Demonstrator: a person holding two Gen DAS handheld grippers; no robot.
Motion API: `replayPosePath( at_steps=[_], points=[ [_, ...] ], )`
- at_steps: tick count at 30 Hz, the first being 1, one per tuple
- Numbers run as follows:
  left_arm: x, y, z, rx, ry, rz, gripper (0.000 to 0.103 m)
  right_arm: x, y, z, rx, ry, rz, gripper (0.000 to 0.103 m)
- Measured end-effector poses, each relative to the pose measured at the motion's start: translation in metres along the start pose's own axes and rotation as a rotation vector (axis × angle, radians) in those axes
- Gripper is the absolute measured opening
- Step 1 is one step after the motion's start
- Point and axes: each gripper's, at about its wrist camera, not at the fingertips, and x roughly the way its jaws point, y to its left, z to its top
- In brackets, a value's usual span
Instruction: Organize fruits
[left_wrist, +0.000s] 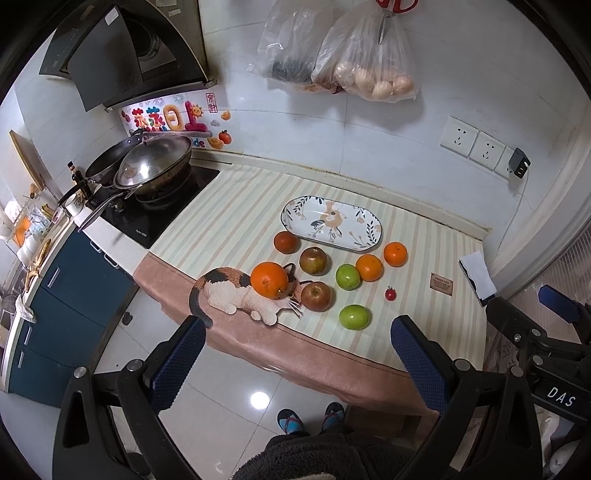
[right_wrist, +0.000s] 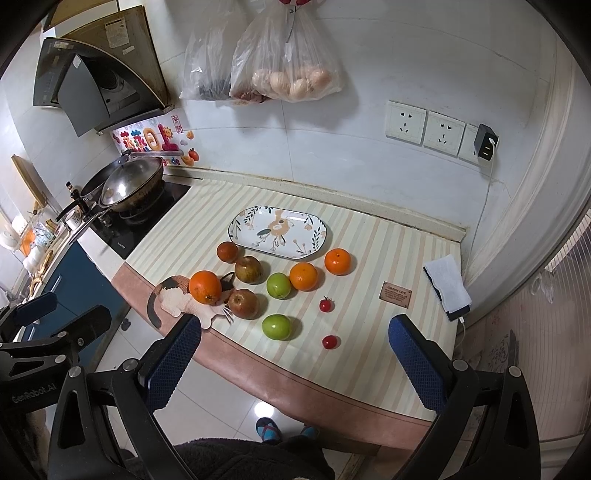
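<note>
An empty floral oval plate (left_wrist: 331, 222) (right_wrist: 277, 232) lies at the back of the striped mat. In front of it sit loose fruits: a large orange (left_wrist: 269, 279) (right_wrist: 205, 287), two smaller oranges (left_wrist: 369, 267) (right_wrist: 337, 261), three reddish-brown apples (left_wrist: 316, 296) (right_wrist: 242, 303), two green apples (left_wrist: 354, 316) (right_wrist: 276, 326), and two small cherry tomatoes (right_wrist: 330, 342) (left_wrist: 390, 294). My left gripper (left_wrist: 297, 354) and my right gripper (right_wrist: 295, 354) both hang open above the table's near edge, holding nothing, well short of the fruit.
A stove with a lidded wok (left_wrist: 155, 164) stands left of the mat. A cat-shaped figure (left_wrist: 236, 293) lies under the large orange. A phone with a cloth (right_wrist: 447, 286) rests at the right edge. Plastic bags (right_wrist: 288, 70) hang on the wall. A person's slippered feet (left_wrist: 310, 419) stand below.
</note>
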Motion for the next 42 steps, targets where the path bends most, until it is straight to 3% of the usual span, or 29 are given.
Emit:
replayPosePath(
  at_steps=[42],
  points=[
    [0.0,-0.0004,0.006,-0.003,-0.012,-0.006,0.103,-0.0012,-0.0012,0.0049,0.003,-0.004,0.002,0.103]
  ],
)
